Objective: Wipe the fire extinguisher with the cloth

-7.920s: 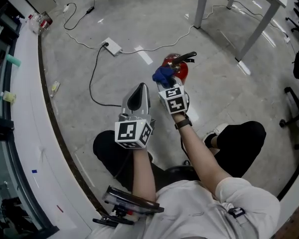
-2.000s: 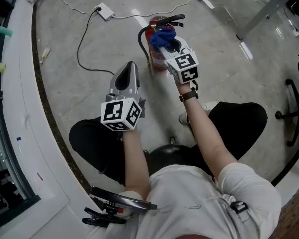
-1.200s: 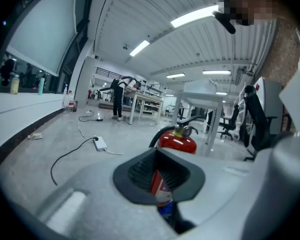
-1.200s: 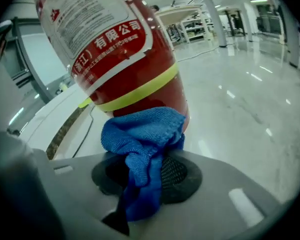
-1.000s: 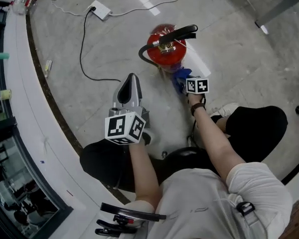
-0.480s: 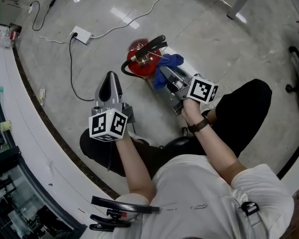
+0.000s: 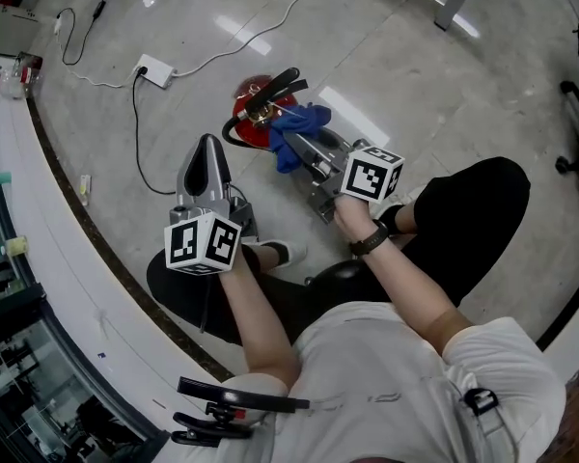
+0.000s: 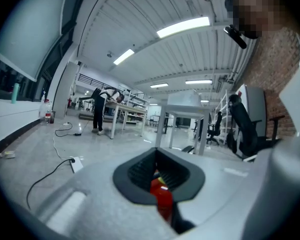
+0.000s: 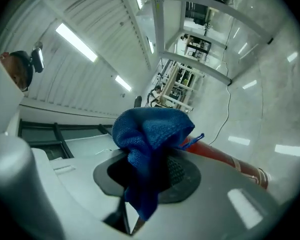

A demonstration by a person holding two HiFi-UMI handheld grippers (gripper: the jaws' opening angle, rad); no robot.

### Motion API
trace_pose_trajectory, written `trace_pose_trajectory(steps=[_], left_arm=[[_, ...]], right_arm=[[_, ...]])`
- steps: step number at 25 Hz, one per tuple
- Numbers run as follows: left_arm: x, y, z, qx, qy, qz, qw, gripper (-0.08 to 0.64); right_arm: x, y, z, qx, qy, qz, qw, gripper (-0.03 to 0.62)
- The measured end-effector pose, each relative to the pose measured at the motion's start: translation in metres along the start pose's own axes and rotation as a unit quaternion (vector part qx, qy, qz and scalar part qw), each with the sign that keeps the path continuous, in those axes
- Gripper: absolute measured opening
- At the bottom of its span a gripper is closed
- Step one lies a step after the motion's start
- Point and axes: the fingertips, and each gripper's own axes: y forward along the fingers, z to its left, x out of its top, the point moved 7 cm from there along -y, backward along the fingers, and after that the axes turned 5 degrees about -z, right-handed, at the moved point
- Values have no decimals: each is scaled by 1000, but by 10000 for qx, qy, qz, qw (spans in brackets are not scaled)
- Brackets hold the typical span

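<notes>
The red fire extinguisher [image 7: 251, 119] stands on the floor, its black handle [image 7: 273, 85] on top. A blue cloth [image 7: 293, 126] is pressed against its upper right side, just under the handle. My right gripper [image 7: 304, 148] is shut on the cloth. In the right gripper view the cloth [image 9: 149, 134] bulges out between the jaws of my right gripper [image 9: 147, 169], and the extinguisher's red body [image 9: 217, 158] runs off to the right. My left gripper [image 7: 205, 150] is shut and holds nothing, left of the extinguisher and apart from it. The left gripper [image 8: 157, 176] looks toward the extinguisher [image 8: 161, 199].
A white power strip [image 7: 154, 68] with cables lies on the floor behind the extinguisher. A black cable [image 7: 135, 148] runs left of my left gripper. A white curved ledge [image 7: 48, 230] borders the left. Table legs [image 7: 455, 0] stand at the back right. The person's shoe [image 7: 278, 253] and knees are below.
My right gripper has carried the cloth from low at the extinguisher's base up its side to the top near the handle. The left gripper has stayed shut beside it.
</notes>
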Motion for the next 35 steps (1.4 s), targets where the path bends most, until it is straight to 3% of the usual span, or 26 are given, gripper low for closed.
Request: trace_pose_trajectory(steps=[3,5,10,12,16,20,23,26,29,31,33,35], left_arm=[[-7,-2,-4,1,-6,42,10000,-2],[-12,-5,-4,30,-48,47,10000,-2],[-30,-13,-3,170,-298,67,9994,-2],[-39,-18,-4,200,-356,202,9990,-2],[-40,-22,-2,267,-231,400,9986,-2],[-28,-18,10,283,-40,396,9988,-2],[-14,-13,22,324,57,284,9991,-2],[-3,-5,28,258,60,138,9996,-2],[1,5,31,117,50,73,9999,-2],[1,13,30,36,24,35,10000,-2],[2,19,26,-46,9,-6,10000,-2],[1,24,22,-112,-6,-29,9999,-2]], right_arm=[[0,-6,-8,-76,-216,-229,9995,110],[-5,-13,-27,-396,-126,-283,9987,110],[-60,-31,-138,-1493,773,-162,9856,112],[-98,-46,-196,-2056,1155,139,9717,114],[-166,-74,-298,-3130,1651,879,9312,114],[-186,-71,-328,-3423,1408,1822,9109,117],[-169,-64,-315,-3205,1294,2122,9141,112],[-121,-56,-278,-2594,1108,2114,9358,114],[-50,-42,-212,-1759,845,1455,9699,114],[-3,-32,-160,-1134,760,1011,9855,114],[37,-16,-108,-351,636,818,9940,114],[65,3,-63,322,372,841,9952,114]])
